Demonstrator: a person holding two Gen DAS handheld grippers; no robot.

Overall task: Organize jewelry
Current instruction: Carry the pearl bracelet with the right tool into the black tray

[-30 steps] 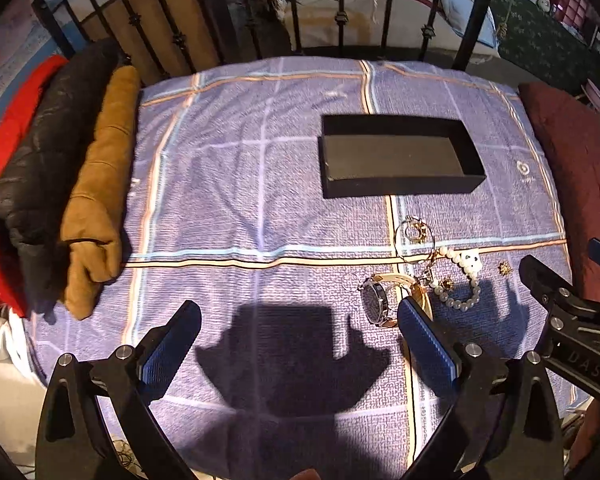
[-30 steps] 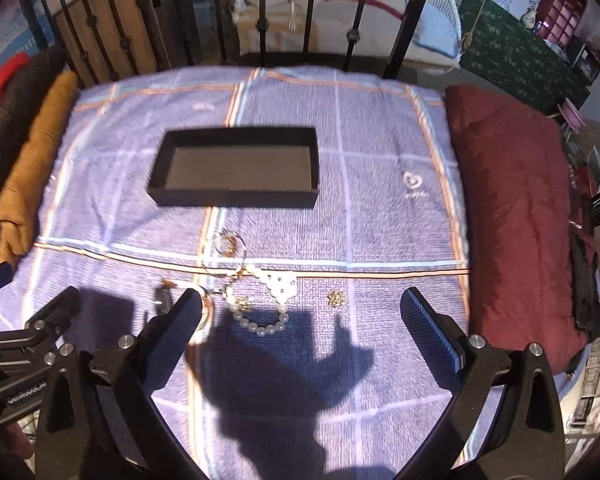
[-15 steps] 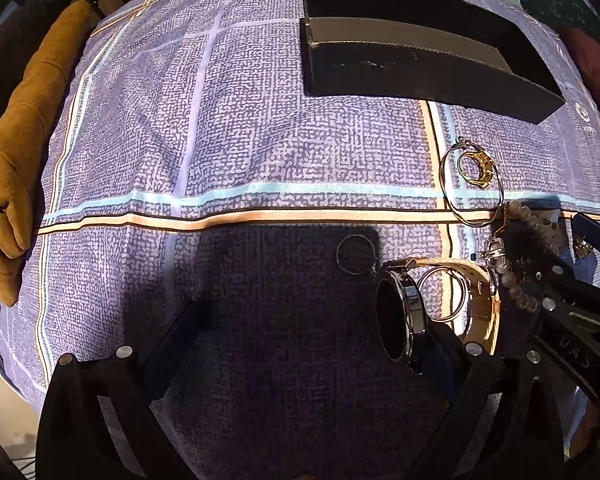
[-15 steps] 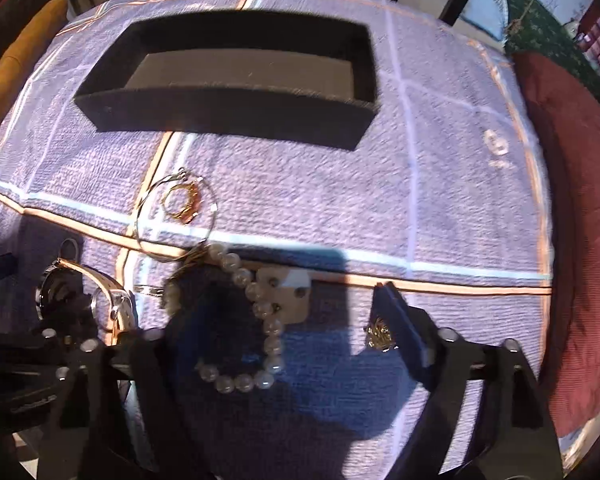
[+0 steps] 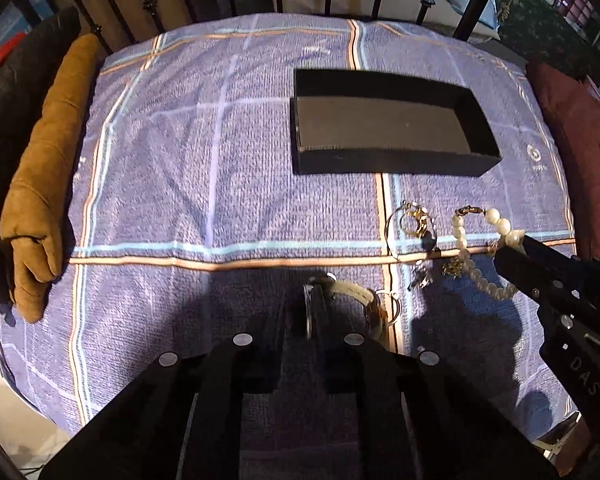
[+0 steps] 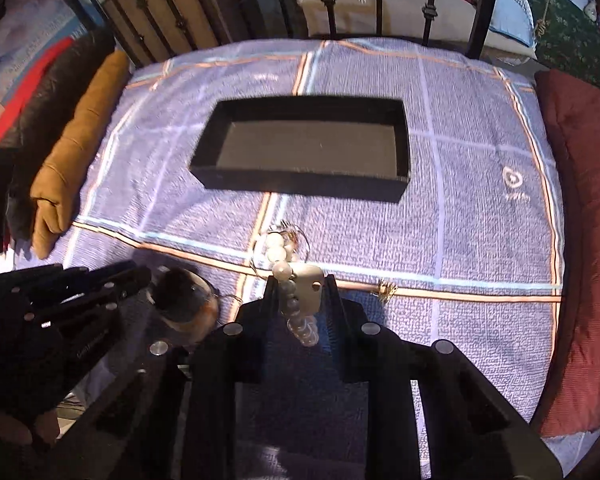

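"DAS" lettering on right claw (image 5: 508, 256)

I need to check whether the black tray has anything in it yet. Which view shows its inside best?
The right wrist view: it looks down into the black tray, showing all four walls and a bare floor. The left wrist view shows the tray more obliquely, though its floor looks bare there too.
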